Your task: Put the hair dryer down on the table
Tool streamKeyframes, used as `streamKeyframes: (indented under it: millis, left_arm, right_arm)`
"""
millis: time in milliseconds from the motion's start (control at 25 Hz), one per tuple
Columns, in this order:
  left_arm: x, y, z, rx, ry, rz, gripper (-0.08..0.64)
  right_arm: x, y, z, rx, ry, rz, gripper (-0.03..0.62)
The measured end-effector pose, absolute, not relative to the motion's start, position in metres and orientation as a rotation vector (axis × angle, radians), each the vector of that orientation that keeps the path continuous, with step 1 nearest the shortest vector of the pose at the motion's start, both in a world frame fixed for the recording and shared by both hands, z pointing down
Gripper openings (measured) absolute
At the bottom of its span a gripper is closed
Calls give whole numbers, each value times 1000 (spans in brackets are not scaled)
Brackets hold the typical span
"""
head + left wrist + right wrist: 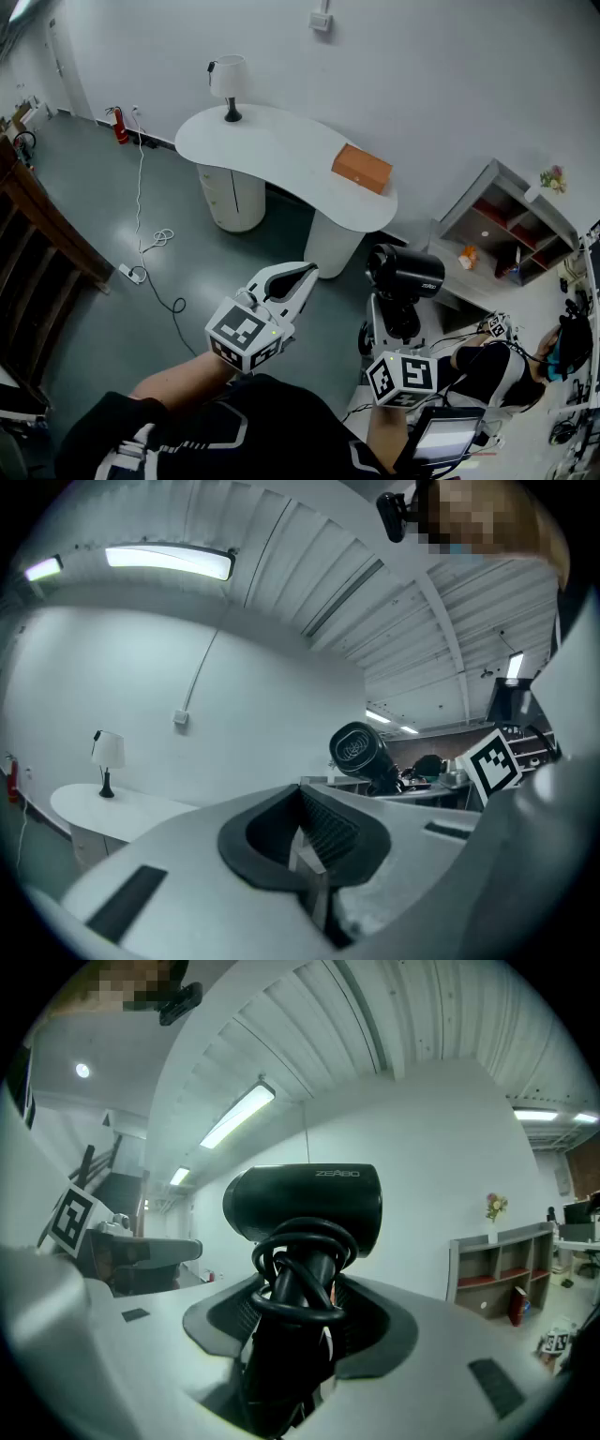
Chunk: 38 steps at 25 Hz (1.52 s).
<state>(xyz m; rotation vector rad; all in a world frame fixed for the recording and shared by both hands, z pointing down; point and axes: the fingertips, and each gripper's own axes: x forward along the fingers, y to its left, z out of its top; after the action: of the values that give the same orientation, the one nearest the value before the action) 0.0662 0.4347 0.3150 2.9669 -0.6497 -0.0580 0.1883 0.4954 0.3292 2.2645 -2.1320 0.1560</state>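
The white worktop (272, 150) stands well ahead and off to the left of both hands, with open floor between. The right hand-held gripper (300, 1326) grasps the hair dryer (305, 1202) by its cord-wrapped handle: handle upright, glossy black barrel level across the top. The left hand-held gripper (298, 278), nearer the worktop, is clenched on nothing

I see the dryer (305, 1202), glossy black, standing upright in the air with its barrel lying level on top and its handle pointing down. Its black cord (298, 1283) is coiled in loops round the handle, and my right gripper (298, 1335) clamps that handle between its jaws. The table (272, 150), white with a curved top, stands well apart beyond the dryer.
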Motion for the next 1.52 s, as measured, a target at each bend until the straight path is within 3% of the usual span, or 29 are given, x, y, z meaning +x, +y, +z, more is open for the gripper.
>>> streamKeyframes:
  millis: [840,1520]
  left_arm:
    - [44,412,312,2966,-659,-90,6]
    - [-24,365,330,2988,-691,-32,6]
  right_arm:
    - [180,473,328,2337,-2099,151,247]
    - [119,430,331,2342,-2092,127,249]
